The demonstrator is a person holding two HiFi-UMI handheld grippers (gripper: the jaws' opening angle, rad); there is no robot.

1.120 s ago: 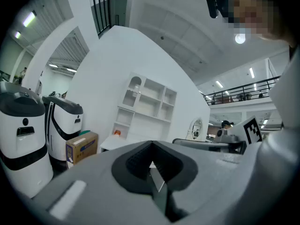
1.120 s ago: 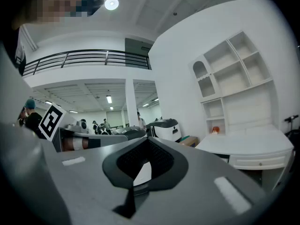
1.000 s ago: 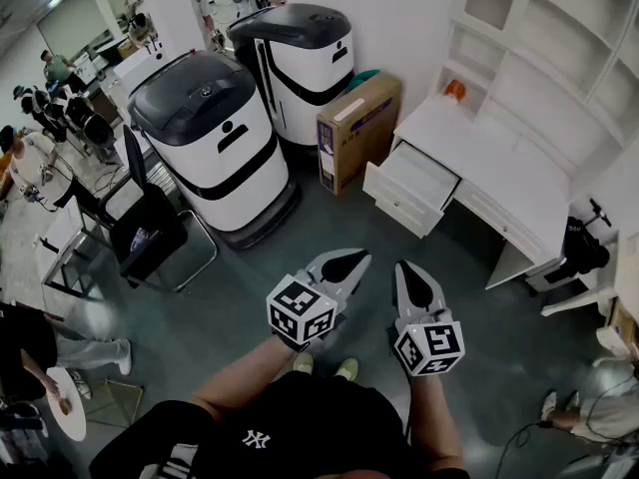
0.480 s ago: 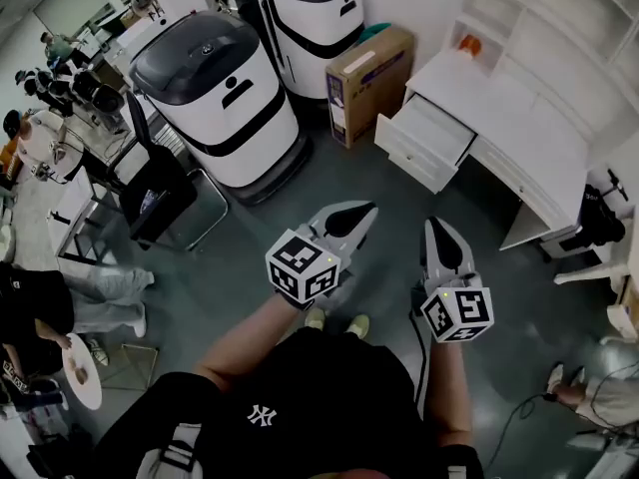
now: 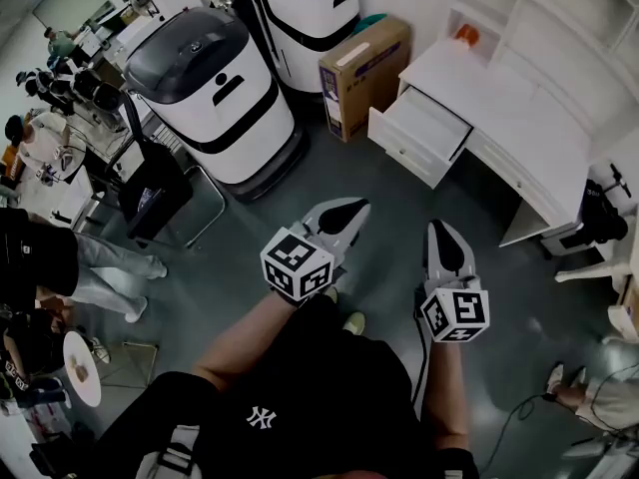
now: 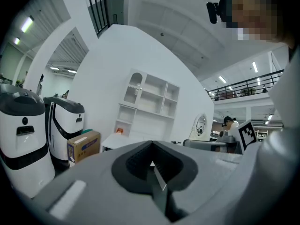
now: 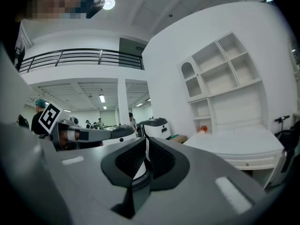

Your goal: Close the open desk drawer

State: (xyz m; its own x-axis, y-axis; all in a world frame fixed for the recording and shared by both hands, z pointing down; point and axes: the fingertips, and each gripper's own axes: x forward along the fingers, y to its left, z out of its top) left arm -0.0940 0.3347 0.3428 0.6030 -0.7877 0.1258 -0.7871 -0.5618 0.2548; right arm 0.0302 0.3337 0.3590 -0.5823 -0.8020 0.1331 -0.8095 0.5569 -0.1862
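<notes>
In the head view, locate the open desk drawer (image 5: pixel 419 136) at far right, pulled out of the white desk (image 5: pixel 519 133) toward the cardboard box (image 5: pixel 361 68), white inside exposed. Note both tools held low ahead of the person's body and aimed toward that white desk, well apart from the drawer. Judge this as the approach stage, with no contact made. Read the left gripper (image 5: pixel 359 208) as clenched on nothing and the right gripper (image 5: pixel 439 228) as nearly together at the tips. Treat narrow, empty claws as suited to a push on the drawer front rather than a grasp, since closing calls for pressing, not holding. In the left gripper view, confirm the left gripper (image 6: pixel 151 143) with pads meeting at the tip and nothing gripped. Find the cardboard box (image 6: pixel 84 144) at left and the white desk (image 6: pixel 120 141) with a small orange object (image 6: pixel 119 130) beyond the jaws. Expect the drawer behind the tool body, hidden here. In the right gripper view, confirm the right gripper (image 7: pixel 145 142) as released: just eased apart to a thin slit, nothing between the pads. Find the white desk (image 7: pixel 234 149) at right below the white shelf unit (image 7: pixel 225 74). Do not count on telling the open drawer apart from this angle. Plan next for closing the gap to the drawer front, squarely, to avoid skewing it on its runners.
</notes>
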